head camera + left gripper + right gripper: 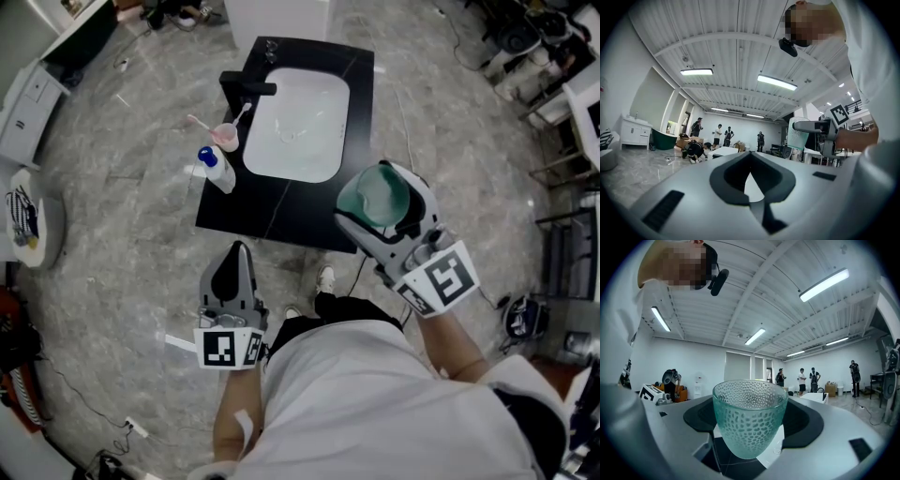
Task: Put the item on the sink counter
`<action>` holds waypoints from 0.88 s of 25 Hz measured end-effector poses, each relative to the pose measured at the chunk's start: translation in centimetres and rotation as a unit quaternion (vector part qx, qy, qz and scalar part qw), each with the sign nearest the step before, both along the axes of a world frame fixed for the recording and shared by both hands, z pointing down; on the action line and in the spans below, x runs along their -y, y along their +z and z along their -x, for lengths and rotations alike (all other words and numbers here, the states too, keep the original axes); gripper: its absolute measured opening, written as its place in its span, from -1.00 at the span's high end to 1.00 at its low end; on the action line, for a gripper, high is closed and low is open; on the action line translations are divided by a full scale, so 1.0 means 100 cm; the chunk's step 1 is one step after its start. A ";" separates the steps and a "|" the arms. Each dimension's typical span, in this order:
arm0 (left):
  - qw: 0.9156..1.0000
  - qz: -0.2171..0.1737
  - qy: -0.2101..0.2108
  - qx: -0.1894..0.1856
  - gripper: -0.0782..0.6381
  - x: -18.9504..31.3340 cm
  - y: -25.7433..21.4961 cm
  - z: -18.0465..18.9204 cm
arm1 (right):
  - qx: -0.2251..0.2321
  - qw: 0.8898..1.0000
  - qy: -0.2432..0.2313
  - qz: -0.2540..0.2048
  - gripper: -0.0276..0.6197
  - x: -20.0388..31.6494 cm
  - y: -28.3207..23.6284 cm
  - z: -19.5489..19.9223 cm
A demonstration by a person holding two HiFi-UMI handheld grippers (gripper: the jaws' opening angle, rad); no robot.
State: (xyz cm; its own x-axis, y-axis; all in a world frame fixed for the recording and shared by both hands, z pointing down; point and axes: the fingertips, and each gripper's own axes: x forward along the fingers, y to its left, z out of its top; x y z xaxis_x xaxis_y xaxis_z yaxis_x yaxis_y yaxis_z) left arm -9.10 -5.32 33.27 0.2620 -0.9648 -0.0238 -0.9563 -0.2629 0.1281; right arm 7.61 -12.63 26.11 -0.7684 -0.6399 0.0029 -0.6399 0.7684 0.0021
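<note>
The right gripper clamps the dimpled glass cup low on its body. The cup looks rigid, breakable and probably somewhat slippery. The left gripper is closed and empty.

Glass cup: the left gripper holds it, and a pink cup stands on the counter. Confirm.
Not quite: the right gripper holds the glass cup, as the right gripper view shows; the left gripper is shut, empty. A pink cup does stand on the counter.
</note>
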 end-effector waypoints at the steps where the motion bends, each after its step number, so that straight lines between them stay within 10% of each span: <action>1: 1.000 0.000 0.000 0.000 0.77 0.003 0.000 -0.001 | 0.000 1.000 -0.001 0.000 -0.32 0.003 0.000 0.000; 22: 1.000 -0.019 0.000 0.004 0.77 0.047 -0.019 -0.009 | 0.006 0.999 -0.041 0.004 -0.32 0.035 0.007 0.032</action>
State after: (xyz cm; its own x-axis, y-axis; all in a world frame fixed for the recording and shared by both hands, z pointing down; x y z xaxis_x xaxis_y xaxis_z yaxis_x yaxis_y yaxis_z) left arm -8.17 -9.97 31.33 0.2621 -0.9633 -0.0584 -0.9573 -0.2672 0.1106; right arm 4.39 -16.10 26.79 -0.8183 -0.5748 -0.0007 -0.5747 0.8183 -0.0118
